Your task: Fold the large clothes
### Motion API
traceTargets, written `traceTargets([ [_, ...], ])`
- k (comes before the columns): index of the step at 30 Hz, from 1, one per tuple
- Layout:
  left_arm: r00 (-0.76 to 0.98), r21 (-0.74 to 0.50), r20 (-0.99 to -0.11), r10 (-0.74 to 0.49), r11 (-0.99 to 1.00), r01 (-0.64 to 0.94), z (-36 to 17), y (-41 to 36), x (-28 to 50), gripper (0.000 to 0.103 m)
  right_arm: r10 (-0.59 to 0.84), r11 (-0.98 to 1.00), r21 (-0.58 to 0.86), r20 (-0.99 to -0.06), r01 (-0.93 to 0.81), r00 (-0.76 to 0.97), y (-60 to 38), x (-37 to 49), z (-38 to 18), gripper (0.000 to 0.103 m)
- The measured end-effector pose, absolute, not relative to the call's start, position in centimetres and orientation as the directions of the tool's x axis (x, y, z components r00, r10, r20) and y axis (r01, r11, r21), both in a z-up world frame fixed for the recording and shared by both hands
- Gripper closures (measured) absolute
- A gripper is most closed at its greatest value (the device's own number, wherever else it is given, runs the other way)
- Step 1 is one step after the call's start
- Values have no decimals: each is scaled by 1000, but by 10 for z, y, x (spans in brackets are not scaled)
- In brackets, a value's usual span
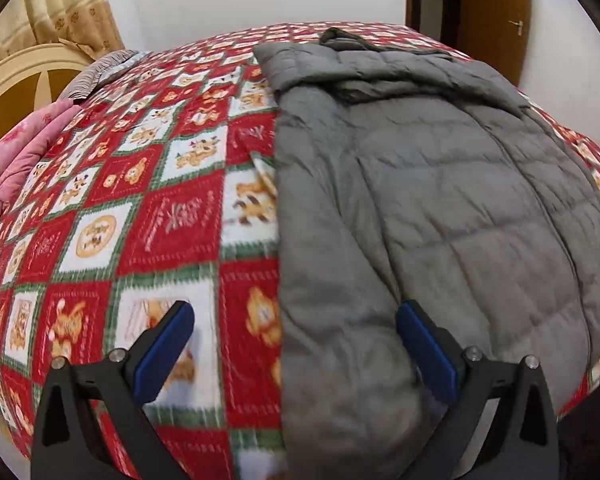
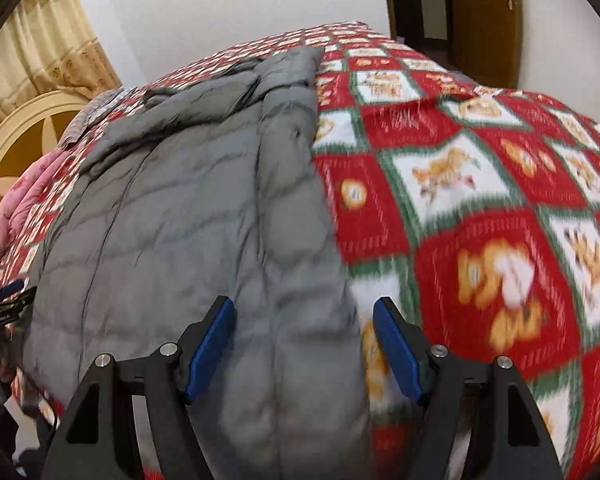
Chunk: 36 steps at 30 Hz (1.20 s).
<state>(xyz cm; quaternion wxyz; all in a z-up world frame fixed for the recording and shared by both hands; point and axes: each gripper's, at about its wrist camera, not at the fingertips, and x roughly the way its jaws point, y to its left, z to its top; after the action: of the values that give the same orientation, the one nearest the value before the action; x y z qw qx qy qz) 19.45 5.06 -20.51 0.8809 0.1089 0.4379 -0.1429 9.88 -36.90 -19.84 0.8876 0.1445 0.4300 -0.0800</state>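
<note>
Grey jacket (image 1: pixel 440 208) flat on the bed, both grippers hanging over its near end with nothing in them.

Left gripper (image 1: pixel 294 340) has its blue pads spread wide: the jacket's left edge runs up between them, the right pad (image 1: pixel 428 354) is over the grey padding, the left one over the red teddy-bear quilt (image 1: pixel 148 208). Right gripper (image 2: pixel 303 346) is spread too, straddling the jacket's right edge, left pad (image 2: pixel 210 346) over the jacket (image 2: pixel 188 208), right pad over the quilt (image 2: pixel 480 184). Can't tell if any pad touches fabric. Ahead of both the jacket stretches away, sleeves folded in, collar at the far end. Far left of the tools: a pink cushion (image 1: pixel 16 160), headboard (image 1: pixel 24 76), curtain (image 2: pixel 40 44). Door (image 2: pixel 488 16) far right.
</note>
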Motion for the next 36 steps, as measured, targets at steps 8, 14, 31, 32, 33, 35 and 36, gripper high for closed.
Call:
traceTargets([
  [8, 510, -40, -800, -317, 875, 482, -205, 40, 169, 79, 96, 941, 283, -751, 188, 653, -352, 73, -203, 87],
  [14, 600, 2, -720, -348, 865, 502, -163, 51, 141, 93, 120, 945, 301, -684, 129, 720, -343, 47, -168, 96],
  [31, 750, 11, -498, -435, 862, 507, -46, 66, 199, 92, 143, 933, 360, -415, 18, 898, -356, 70, -27, 96],
  [32, 738, -18, -507, -445, 862, 507, -44, 62, 216, 92, 118, 938, 344, -418, 37, 901, -361, 89, -23, 96],
  [33, 726, -45, -516, -453, 861, 506, -43, 58, 236, 90, 99, 939, 338, -428, 58, 898, -367, 107, -22, 96],
  [35, 728, -40, -550, -409, 884, 466, -45, 42, 279, 82, 76, 937, 337, -449, 90, 890, -377, 141, -21, 96],
  [36, 727, -53, -560, -398, 893, 447, -47, 38, 293, 75, 62, 936, 335, -457, 107, 887, -382, 155, -22, 96],
])
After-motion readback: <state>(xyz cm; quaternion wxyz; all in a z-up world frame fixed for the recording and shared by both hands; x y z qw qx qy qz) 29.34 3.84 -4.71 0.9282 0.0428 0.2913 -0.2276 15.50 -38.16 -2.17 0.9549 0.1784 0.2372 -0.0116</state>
